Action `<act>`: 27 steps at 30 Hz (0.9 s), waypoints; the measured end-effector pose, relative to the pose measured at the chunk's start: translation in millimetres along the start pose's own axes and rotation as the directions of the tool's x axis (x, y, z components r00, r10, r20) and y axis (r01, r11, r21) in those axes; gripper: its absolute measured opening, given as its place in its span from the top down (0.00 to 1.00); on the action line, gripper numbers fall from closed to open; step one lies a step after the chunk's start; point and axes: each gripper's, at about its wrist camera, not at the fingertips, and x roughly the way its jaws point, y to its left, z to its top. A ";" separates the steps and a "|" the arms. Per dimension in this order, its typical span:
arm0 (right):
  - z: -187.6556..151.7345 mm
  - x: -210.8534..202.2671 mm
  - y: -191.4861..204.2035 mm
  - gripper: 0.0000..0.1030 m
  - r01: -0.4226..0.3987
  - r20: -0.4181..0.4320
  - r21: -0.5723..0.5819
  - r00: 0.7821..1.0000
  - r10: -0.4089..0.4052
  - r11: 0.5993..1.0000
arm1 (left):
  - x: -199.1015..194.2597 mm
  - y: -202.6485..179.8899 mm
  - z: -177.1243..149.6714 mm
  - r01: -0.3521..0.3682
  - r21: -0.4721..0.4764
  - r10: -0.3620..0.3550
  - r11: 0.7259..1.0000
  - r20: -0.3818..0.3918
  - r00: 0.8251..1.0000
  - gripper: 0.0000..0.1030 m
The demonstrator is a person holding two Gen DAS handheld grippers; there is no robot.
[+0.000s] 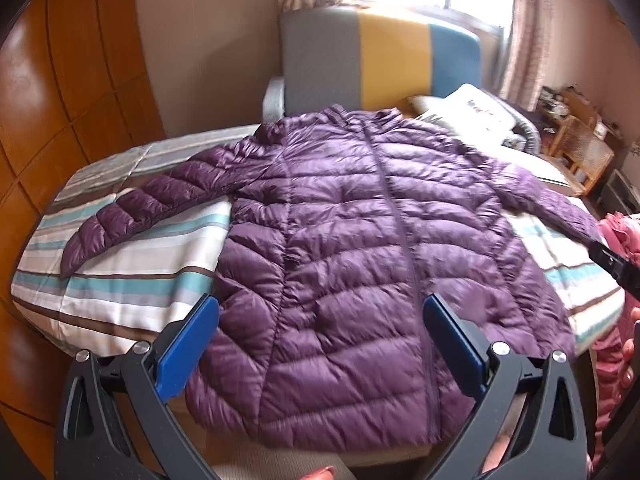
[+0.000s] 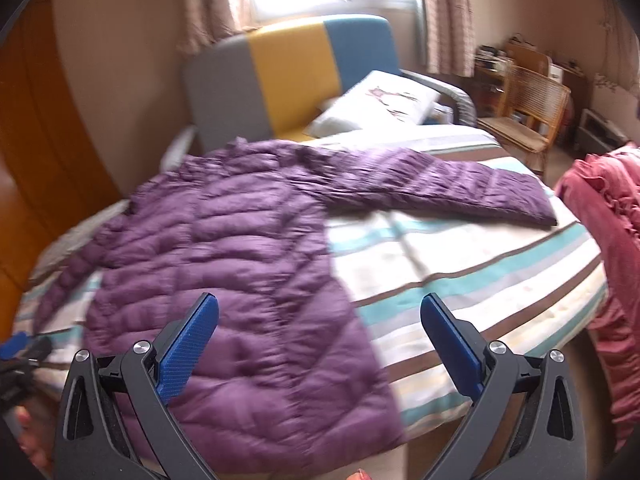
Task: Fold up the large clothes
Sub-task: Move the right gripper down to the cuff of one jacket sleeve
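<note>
Purple quilted jacket (image 1: 352, 264) spread flat, sleeves out, across the striped bed (image 1: 120, 280), hem at the near edge. Left tongs (image 1: 320, 316) and right tongs (image 2: 320, 316) both gape apart, empty, above the hem.

A plain purple was shown by the quilted jacket (image 1: 352, 264); the bedcover (image 1: 132, 280) was banded in white, turquoise, grey and brown. Grey, yellow and blue panels were seen on the headboard (image 1: 380, 52), pink, possibly ruffled, on fabric (image 2: 612, 240).
</note>
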 end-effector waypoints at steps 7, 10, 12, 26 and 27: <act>19.4 84.3 -96.5 0.03 0.138 -0.094 0.191 0.988 -0.122 0.972 | 61.4 3.5 21.8 -0.082 0.000 0.082 0.997 -0.014 0.997 0.02; 30.0 102.1 -135.6 0.03 0.141 -0.076 0.314 0.989 -0.123 0.939 | 85.4 3.5 29.2 -0.118 0.027 0.118 0.993 -0.025 0.993 0.02; 38.1 113.3 -159.3 0.03 0.128 -0.058 0.393 0.992 -0.114 0.910 | 102.1 4.5 33.8 -0.152 0.034 0.153 0.988 -0.033 0.988 0.02; 59.5 175.7 -270.6 0.26 0.020 0.073 0.794 0.989 -0.128 0.607 | 170.9 19.3 55.0 -0.219 0.005 0.219 0.976 -0.062 0.974 0.02; 59.9 176.4 -275.9 0.26 0.006 0.089 0.809 0.987 -0.132 0.587 | 174.8 20.3 55.7 -0.228 0.008 0.228 0.974 -0.064 0.972 0.02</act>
